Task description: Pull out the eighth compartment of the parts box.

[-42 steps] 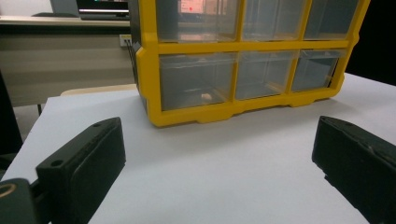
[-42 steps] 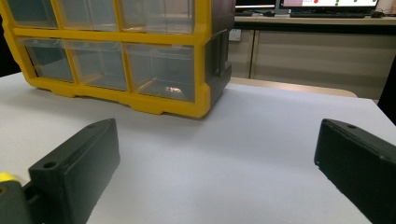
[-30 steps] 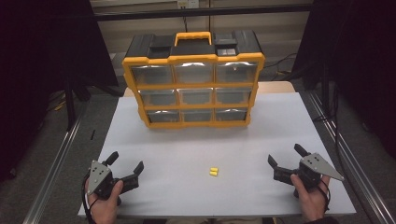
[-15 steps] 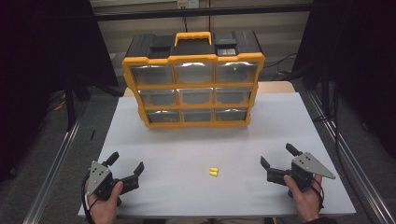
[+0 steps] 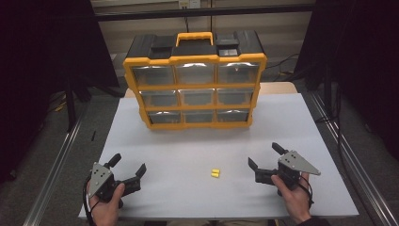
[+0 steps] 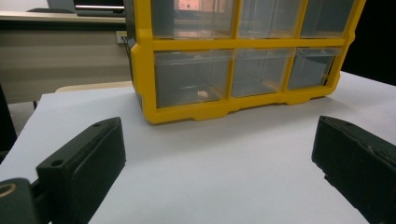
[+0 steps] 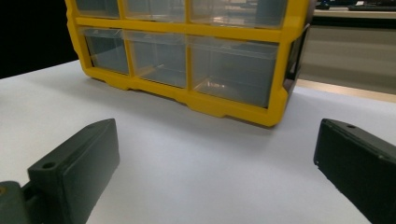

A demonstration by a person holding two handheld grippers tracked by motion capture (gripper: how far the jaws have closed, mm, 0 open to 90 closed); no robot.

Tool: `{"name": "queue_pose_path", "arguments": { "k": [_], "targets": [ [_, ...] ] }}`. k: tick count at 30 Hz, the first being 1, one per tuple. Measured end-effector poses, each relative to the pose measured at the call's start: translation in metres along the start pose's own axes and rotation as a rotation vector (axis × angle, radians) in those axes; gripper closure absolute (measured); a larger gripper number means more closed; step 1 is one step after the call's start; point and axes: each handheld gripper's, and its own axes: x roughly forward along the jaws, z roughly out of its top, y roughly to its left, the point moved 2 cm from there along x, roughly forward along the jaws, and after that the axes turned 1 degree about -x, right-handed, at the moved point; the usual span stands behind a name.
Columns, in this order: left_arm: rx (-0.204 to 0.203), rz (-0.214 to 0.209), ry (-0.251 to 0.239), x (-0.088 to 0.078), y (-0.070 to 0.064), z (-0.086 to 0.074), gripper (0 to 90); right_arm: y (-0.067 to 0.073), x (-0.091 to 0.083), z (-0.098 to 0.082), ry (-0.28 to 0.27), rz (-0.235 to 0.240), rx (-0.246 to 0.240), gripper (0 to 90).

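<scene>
A yellow and black drawer organizer with clear drawers stands at the back of the white table. A small yellow piece lies on the table near the front, between the two hands. My left gripper rests open at the front left, well to the left of the piece. My right gripper is open just right of the piece, with nothing between its jaws. In the left gripper view the open left gripper faces the organizer; a small pale item lies in a bottom drawer. In the right gripper view the open right gripper faces the organizer.
Metal rails run along both sides of the table. Dark curtains hang at the left and right. Bare white surface lies between the organizer and the hands.
My right gripper has moved left, closer to the small yellow piece. The left gripper has stayed put.
</scene>
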Motion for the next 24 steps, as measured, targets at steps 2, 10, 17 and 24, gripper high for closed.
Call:
{"name": "queue_pose_path", "arguments": {
  "k": [2,10,17,24],
  "targets": [
    [0.002,-0.001,0.002,0.000,0.000,0.000,3.1,0.003,0.005,0.001,0.005,0.013,-0.011,0.3],
    [0.001,-0.004,0.004,0.001,-0.001,0.000,3.1,0.007,0.013,0.006,-0.012,0.029,-0.016,1.4],
    [-0.001,-0.011,0.002,0.001,-0.001,0.000,3.1,0.015,0.027,0.008,-0.005,0.049,-0.039,0.9],
    [0.001,-0.016,0.005,0.001,-0.002,0.000,3.1,0.022,0.042,0.009,0.006,0.075,-0.055,0.6]
  ]
}}
